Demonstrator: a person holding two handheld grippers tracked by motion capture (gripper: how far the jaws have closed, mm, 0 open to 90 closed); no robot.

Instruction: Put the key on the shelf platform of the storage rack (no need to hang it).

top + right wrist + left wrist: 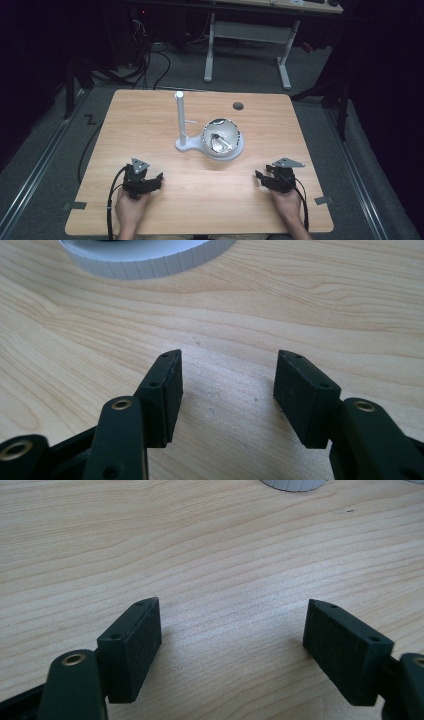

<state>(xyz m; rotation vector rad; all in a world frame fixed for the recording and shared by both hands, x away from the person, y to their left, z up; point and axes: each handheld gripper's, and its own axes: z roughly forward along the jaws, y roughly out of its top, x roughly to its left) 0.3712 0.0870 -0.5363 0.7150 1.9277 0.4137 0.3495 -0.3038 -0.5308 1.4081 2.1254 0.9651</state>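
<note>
Centrally, a light wooden table (200, 200) is seen from above, standing on grey carpet, with a small dark round hole (238, 105) set near its far edge. Beyond it, the white legs of a second desk (247, 35) are visible against a dark background, and black cables are strewn on the floor at far left. Near the middle of the table a white stand (210, 147) is placed, consisting of a flat base, an upright white post (180, 117) at its left, and a shiny metallic bowl (221, 135) seated on its right part; something silvery lies inside the bowl, but it cannot be identified. The ribbed white rim of this base is caught at the top of the right gripper view (150, 260) and, more faintly, of the left gripper view (292, 484). Toward the near edge, the left tongs (150, 181) are held in the left hand (131, 210), and the right tongs (265, 177) in the right hand (287, 202), well apart from each other and from the stand. Both tongs are shown with jaws spread wide over bare wood and nothing between the pads (132, 647) (162, 397). A grey three-cornered plate is carried atop each. Two small grey tape marks (75, 205) are fixed at the near corners.
</note>
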